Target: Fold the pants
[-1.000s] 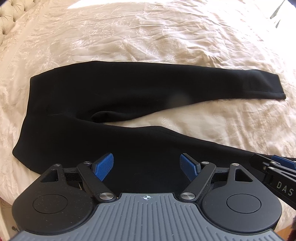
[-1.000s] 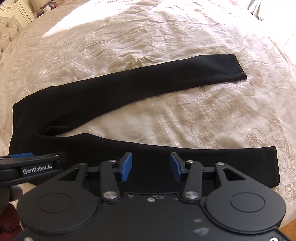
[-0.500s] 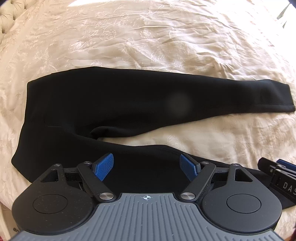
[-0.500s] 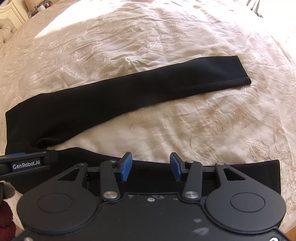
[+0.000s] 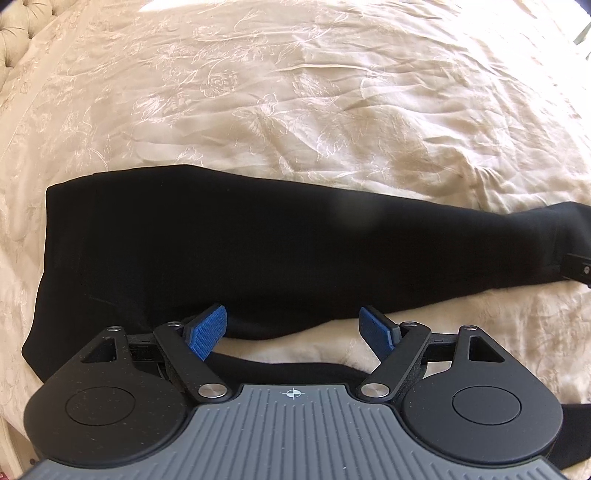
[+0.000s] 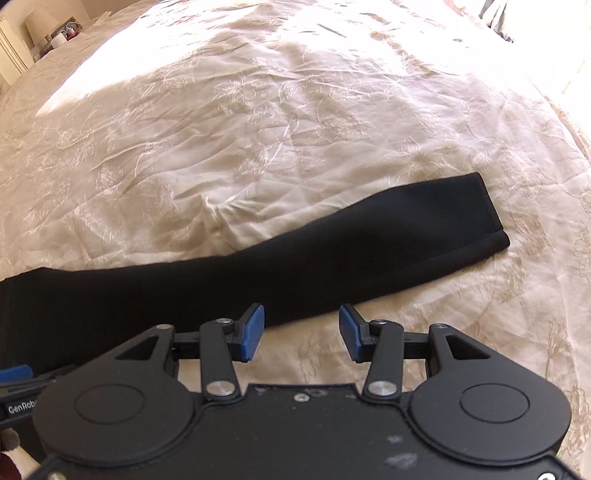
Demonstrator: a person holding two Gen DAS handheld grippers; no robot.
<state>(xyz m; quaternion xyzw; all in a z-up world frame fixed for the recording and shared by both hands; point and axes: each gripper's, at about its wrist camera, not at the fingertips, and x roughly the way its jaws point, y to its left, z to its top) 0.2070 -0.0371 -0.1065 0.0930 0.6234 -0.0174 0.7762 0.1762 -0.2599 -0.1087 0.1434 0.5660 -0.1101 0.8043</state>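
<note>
Black pants (image 5: 258,251) lie flat on a cream bedspread, waist at the left, legs running right. The far leg ends in a hem (image 6: 491,221) in the right wrist view. The near leg (image 5: 295,373) runs under my left gripper's body. My left gripper (image 5: 293,334) is open and empty, over the gap at the crotch between the two legs. My right gripper (image 6: 301,332) is open and empty, over bare bedspread just in front of the far leg (image 6: 295,273). Each gripper shows at the edge of the other's view.
The embroidered cream bedspread (image 5: 314,110) covers the whole bed. A tufted headboard (image 5: 18,33) is at the far left. A lamp and small items (image 6: 48,29) stand on a nightstand beyond the bed's far left corner.
Both grippers have moved forward across the bed, past the near leg toward the far leg. The near leg has dropped out of sight under the right gripper. Both stay open.
</note>
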